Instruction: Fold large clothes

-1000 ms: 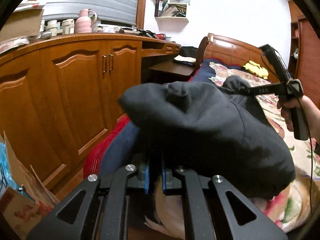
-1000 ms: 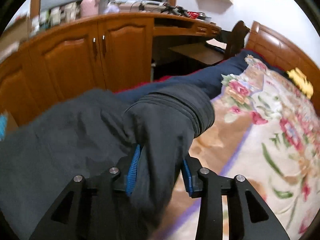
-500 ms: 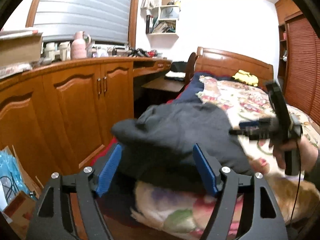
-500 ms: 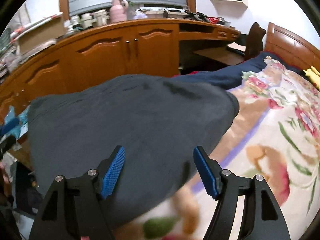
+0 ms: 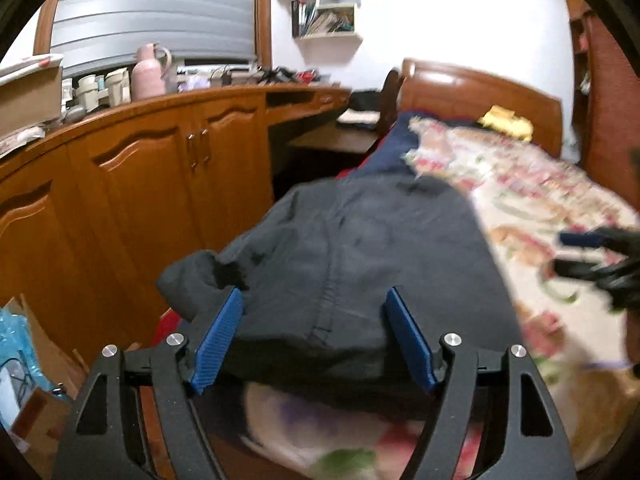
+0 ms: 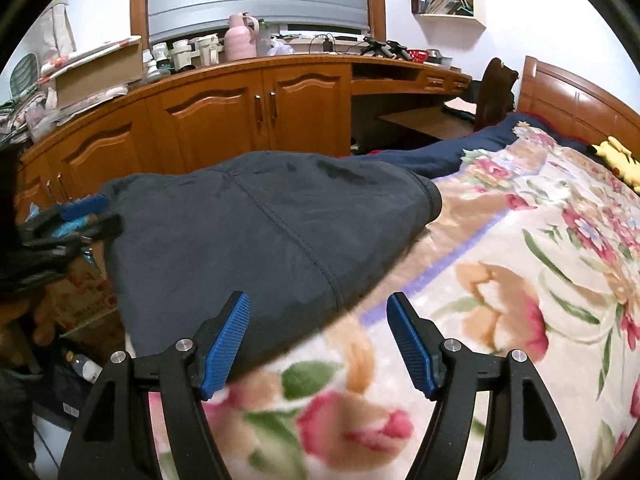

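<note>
A dark grey folded garment [image 5: 352, 264] lies on the near corner of the bed, over the floral blanket [image 5: 532, 200]. My left gripper [image 5: 314, 312] stands open just short of the garment's near edge, its blue pads apart with no cloth pinched between them. In the right wrist view the same garment [image 6: 260, 232] spreads to the left, and my right gripper [image 6: 318, 316] is open above its right edge and the blanket [image 6: 520, 280]. The other gripper shows blurred at the right edge of the left view [image 5: 592, 256] and at the left edge of the right view [image 6: 64, 220].
A long wooden cabinet [image 6: 224, 120] with a cluttered top runs along the left of the bed. A desk and chair [image 6: 492, 96] stand by the wooden headboard [image 6: 568, 100]. A yellow soft toy [image 6: 616, 156] lies near the pillows. Cardboard boxes and bottles [image 6: 84, 300] crowd the floor at left.
Both grippers were shut on the lifted garment a second ago. They let go and drew back, and the garment now lies flat on the bed.
</note>
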`<state>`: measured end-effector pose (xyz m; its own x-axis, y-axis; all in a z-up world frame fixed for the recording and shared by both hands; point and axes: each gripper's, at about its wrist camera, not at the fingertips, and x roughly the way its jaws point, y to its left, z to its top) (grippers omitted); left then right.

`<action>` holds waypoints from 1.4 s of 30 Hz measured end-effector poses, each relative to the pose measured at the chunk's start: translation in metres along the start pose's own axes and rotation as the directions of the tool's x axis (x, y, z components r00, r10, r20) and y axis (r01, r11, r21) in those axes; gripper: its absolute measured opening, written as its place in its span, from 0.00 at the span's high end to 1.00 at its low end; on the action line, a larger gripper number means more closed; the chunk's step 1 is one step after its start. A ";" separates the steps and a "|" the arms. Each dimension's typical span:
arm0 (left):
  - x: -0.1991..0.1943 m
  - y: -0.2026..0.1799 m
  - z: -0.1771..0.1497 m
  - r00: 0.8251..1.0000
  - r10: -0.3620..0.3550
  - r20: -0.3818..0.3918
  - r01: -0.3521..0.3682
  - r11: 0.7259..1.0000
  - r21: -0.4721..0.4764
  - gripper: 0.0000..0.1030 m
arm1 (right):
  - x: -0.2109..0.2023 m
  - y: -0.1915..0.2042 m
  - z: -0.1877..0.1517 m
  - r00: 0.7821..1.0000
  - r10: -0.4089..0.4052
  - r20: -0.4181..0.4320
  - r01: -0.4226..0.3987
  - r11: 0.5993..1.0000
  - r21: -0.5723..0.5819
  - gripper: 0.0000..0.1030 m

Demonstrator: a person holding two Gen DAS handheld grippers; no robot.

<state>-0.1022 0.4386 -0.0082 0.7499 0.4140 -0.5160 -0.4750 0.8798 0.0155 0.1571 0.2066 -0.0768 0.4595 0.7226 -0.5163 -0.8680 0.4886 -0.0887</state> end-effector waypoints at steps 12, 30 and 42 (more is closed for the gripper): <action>0.011 0.008 -0.013 1.000 -0.014 -0.025 0.013 0.999 -0.047 0.27 | -0.055 0.015 -0.025 0.998 0.023 0.055 -0.023 1.000 -0.016 0.29; 0.016 0.018 -0.014 0.994 0.027 -0.108 -0.041 0.990 -0.135 0.00 | -0.095 0.010 -0.055 0.995 0.004 0.104 -0.006 1.000 0.022 0.29; -0.012 -0.003 -0.003 0.996 0.041 -0.076 -0.050 0.992 -0.119 0.00 | -0.113 -0.008 -0.082 0.990 -0.045 0.131 0.036 0.997 0.071 0.29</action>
<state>-0.1110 0.4298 -0.0049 0.6927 0.4312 -0.5781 -0.5635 0.8239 -0.0606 0.0969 0.0803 -0.0876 0.5190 0.7579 -0.3953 -0.8353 0.5477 -0.0467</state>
